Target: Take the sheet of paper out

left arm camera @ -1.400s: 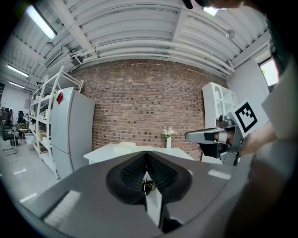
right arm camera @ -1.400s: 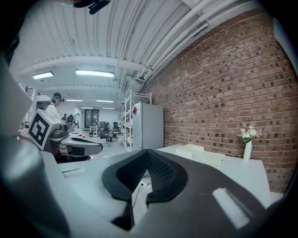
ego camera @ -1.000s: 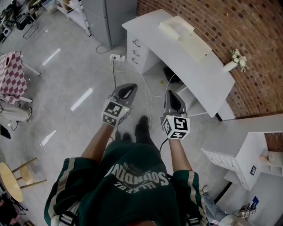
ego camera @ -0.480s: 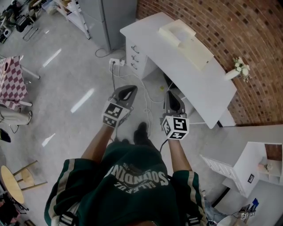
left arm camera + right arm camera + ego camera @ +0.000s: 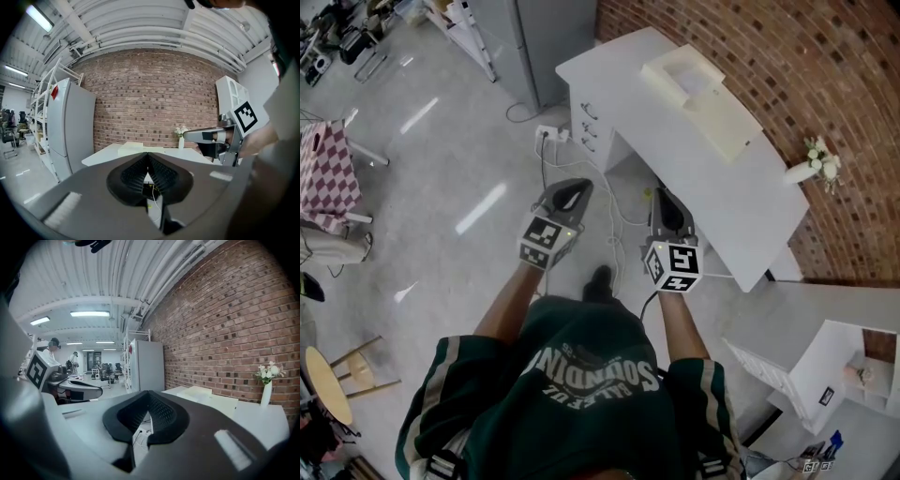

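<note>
My left gripper point(image 5: 575, 187) and right gripper point(image 5: 665, 199) had their jaws pressed together on nothing, both short of the white desk point(image 5: 675, 141). No sheet of paper showed; I judged it lay in the cream box point(image 5: 703, 89) at the desk's far side. The step wanted a square approach, then one gripper opened. The desk drawers point(image 5: 586, 117) were shut; the vase point(image 5: 800, 172) held flowers.

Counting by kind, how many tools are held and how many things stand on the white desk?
Tools: 2, left tool and right tool
Cream box: 1
Vase of flowers: 1
Total: 4
</note>
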The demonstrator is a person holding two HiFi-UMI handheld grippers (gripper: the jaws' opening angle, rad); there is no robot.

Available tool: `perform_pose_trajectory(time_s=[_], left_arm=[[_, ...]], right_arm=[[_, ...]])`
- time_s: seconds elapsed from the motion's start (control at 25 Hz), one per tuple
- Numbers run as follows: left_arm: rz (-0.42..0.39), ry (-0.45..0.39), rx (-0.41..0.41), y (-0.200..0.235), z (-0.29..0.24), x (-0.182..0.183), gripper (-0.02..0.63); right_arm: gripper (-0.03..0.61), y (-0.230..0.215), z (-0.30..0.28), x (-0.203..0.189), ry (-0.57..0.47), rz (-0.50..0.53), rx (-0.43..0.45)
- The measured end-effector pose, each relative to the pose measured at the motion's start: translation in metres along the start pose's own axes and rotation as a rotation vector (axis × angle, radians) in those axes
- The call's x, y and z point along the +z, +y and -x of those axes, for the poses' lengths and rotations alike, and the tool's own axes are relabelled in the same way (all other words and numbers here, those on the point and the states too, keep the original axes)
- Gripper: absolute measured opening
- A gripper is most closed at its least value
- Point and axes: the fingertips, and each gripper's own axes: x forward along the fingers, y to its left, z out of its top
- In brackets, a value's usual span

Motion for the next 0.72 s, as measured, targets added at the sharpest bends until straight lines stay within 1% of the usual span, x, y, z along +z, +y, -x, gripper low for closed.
perform_pose_trajectory(time_s=[0.28,0.56,0.72], left_arm=[[-0.001,0.014,0.043,0.005,-0.031,0.002,0.011],[0.004,0.025,0.068,-0.007,-0.058,0.003,0.011],[0.000,0.030,0.068,-0.015,-0.069,0.001,0.011]], right_arm=[[0.000,-0.026,-0.025,0.006,-0.009,-0.004,0.046],[0.000,-0.052,-0.033,0.005,-0.004,-0.006,0.082],[0.000,-0.068,-0.032,0.004,-0.003,-0.012,0.082]])
